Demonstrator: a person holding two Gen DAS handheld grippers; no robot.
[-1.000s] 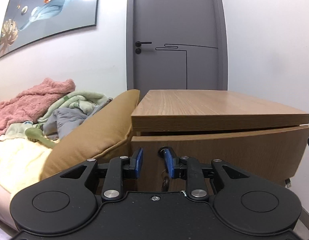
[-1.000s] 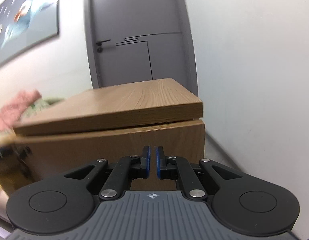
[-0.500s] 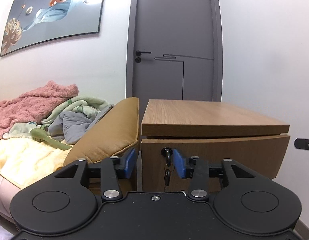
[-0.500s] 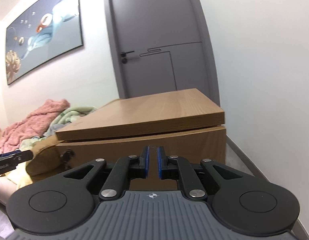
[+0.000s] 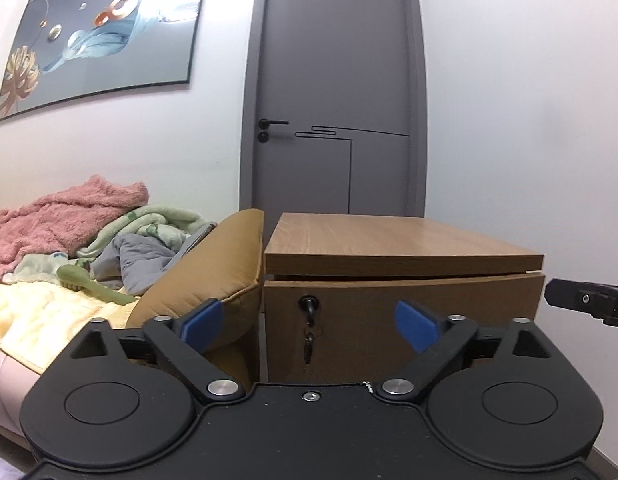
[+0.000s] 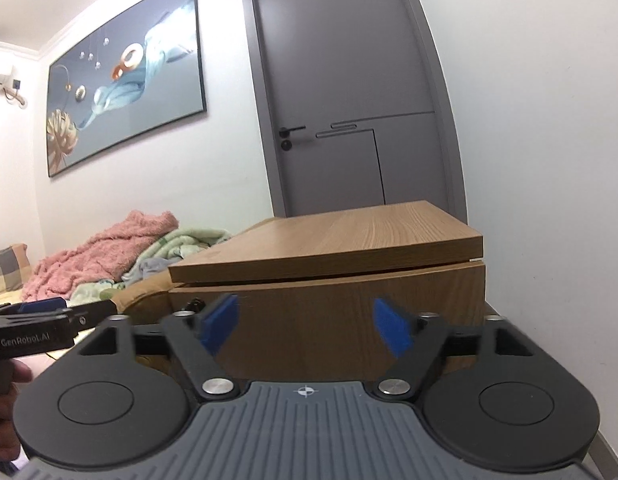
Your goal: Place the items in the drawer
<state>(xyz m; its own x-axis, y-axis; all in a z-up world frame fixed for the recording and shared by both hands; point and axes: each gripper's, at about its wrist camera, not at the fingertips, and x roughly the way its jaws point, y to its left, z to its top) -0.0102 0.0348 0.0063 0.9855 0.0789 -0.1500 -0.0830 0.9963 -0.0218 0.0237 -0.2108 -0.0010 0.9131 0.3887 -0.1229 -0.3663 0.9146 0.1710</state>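
Both the left gripper (image 5: 309, 322) and right gripper (image 6: 305, 326) hang released and empty before the closed drawer (image 5: 429, 304), key (image 5: 309, 304) in its lock.

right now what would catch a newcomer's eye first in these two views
Dead ahead stands a wooden nightstand with its drawer front shut and a key hanging in the lock at its left end. Both sets of tongs, left and right, gape open and empty before it. Behind rises a grey door; to the left a pink blanket lies heaped on a bed.
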